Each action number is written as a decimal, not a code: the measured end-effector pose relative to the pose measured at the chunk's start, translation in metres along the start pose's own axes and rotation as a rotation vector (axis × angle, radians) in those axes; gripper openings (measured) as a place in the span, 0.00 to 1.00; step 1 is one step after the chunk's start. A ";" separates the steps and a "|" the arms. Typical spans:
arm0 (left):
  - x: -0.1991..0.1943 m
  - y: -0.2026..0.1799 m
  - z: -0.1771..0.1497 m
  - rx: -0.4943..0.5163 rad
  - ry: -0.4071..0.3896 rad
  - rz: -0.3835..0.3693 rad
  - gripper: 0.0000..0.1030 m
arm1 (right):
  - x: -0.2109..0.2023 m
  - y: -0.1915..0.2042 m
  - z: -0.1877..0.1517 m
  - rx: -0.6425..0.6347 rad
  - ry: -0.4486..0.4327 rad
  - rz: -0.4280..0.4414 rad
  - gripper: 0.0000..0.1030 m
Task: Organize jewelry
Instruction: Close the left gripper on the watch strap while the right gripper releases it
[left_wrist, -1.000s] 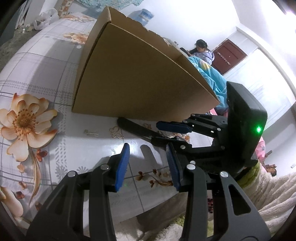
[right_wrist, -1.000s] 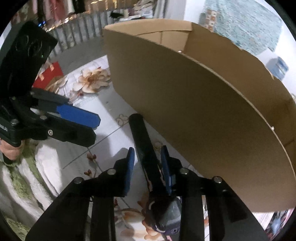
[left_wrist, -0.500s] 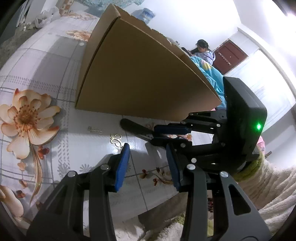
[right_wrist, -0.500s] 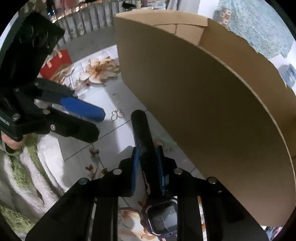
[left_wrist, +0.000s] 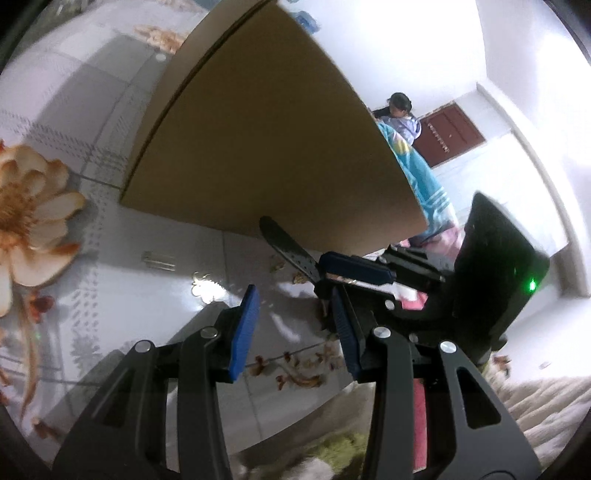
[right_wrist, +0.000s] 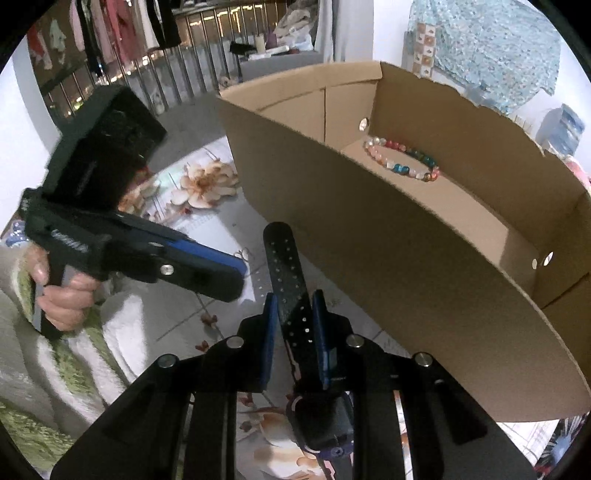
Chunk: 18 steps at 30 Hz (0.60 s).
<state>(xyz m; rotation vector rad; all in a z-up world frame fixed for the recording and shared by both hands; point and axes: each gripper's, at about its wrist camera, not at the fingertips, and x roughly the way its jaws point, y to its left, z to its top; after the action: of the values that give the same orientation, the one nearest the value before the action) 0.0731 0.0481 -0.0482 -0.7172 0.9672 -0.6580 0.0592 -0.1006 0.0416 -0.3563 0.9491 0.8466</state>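
Watch (right_wrist: 291, 295) strap clamped between your right gripper (right_wrist: 293, 339) fingers, its black perforated tail sticking out past the fingertips toward the cardboard box (right_wrist: 369, 240), its face tucked back behind the pads. Beyond those fingers, inside the box, lies a beaded bracelet (right_wrist: 402, 158). Your left gripper (left_wrist: 295, 328) hangs released above the flowered table (left_wrist: 74, 110), a gold butterfly charm (left_wrist: 205, 290) and small silver piece (left_wrist: 159, 260) just ahead of its fingertips.

Our left wrist view looks low across the table (left_wrist: 92, 295) toward the box (left_wrist: 280, 147), close to its outer wall. Our right wrist view sits higher, peering over that wall into the box (right_wrist: 369, 240). Both share it.
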 end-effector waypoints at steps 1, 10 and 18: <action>0.002 0.001 0.002 -0.014 -0.001 -0.010 0.37 | -0.001 0.000 0.000 0.000 -0.008 0.008 0.19; 0.004 -0.017 0.009 0.042 -0.041 0.060 0.22 | -0.002 0.013 -0.001 -0.035 -0.034 0.058 0.00; 0.010 -0.026 -0.004 0.131 -0.018 0.195 0.03 | -0.007 0.016 -0.010 -0.006 -0.046 0.032 0.00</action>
<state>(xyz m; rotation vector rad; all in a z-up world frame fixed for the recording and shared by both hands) 0.0697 0.0235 -0.0340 -0.5051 0.9548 -0.5372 0.0389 -0.0997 0.0428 -0.3263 0.9119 0.8840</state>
